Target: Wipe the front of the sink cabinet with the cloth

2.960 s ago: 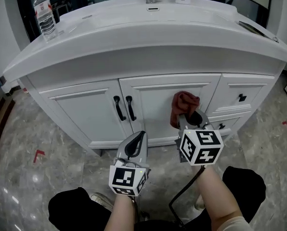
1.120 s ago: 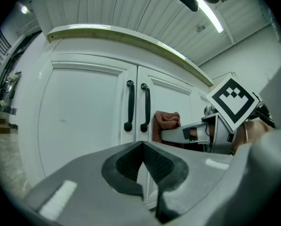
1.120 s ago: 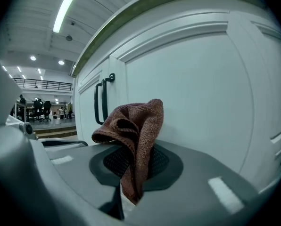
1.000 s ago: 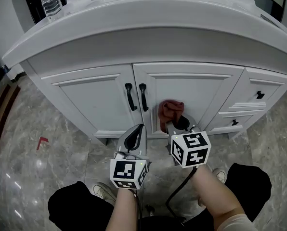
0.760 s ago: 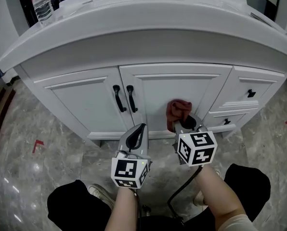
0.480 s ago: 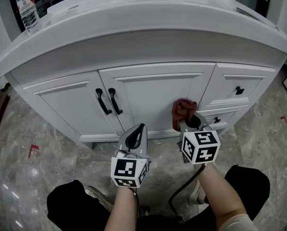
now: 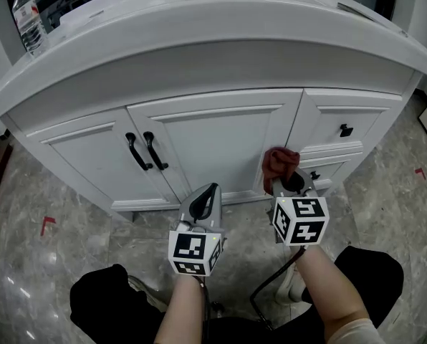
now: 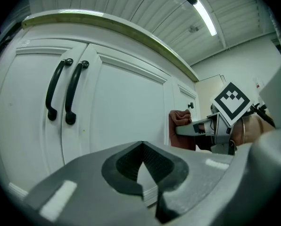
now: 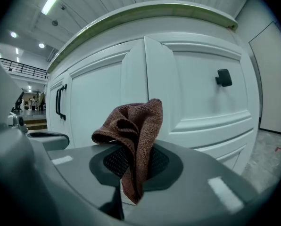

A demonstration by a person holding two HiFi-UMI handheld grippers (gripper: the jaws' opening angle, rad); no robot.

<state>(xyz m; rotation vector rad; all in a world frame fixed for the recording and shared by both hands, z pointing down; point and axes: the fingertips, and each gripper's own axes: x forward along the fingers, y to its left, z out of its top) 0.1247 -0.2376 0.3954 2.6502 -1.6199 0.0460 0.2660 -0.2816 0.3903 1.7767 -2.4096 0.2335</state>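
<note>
The white sink cabinet (image 7: 213,131) fills the head view. My right gripper (image 7: 286,180) is shut on a brown-red cloth (image 7: 279,161), which bunches up against the right edge of the right door, beside the drawer column. In the right gripper view the cloth (image 9: 132,124) droops between the jaws in front of the door stile. My left gripper (image 7: 203,203) hangs shut and holds nothing, a little off the door's lower edge, left of the cloth. The left gripper view shows the cloth (image 8: 179,118) pressed near the door.
Two black door handles (image 7: 143,153) sit left of the cloth. Black drawer knobs (image 7: 346,130) are to its right. A water bottle (image 7: 29,20) stands on the countertop at far left. Grey marble floor (image 7: 70,206) carries red tape marks (image 7: 47,225). The person's dark knees (image 7: 102,307) show below.
The right gripper has carried the cloth rightward across the right door, from near the handles to the door's right edge. The left gripper stays shut in the same place.
</note>
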